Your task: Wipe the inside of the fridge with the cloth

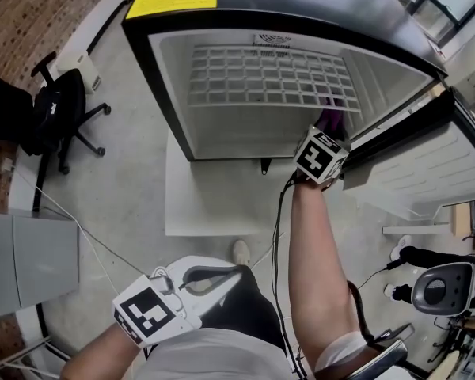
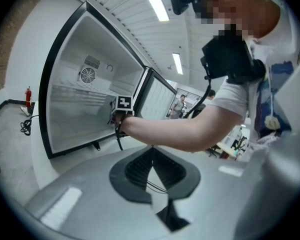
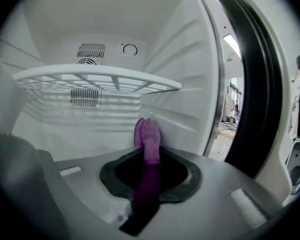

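Cloth, purple: long axis points far into fridge. Right gripper: jaws clamped on cloth. Left gripper: jaws together, empty.

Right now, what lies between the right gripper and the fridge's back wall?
Only the purple cloth clamped in the right gripper; beyond it, the space under the wire shelf is bare, as the right gripper view shows.

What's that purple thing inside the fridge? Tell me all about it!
It is a purple cloth, fuzzy like towelling, folded into a thick strip. The right gripper is shut on it, and its rounded end sticks out past the jaws. It sits inside the open white fridge, below the wire shelf, near the right wall; whether it touches anything there is unclear.
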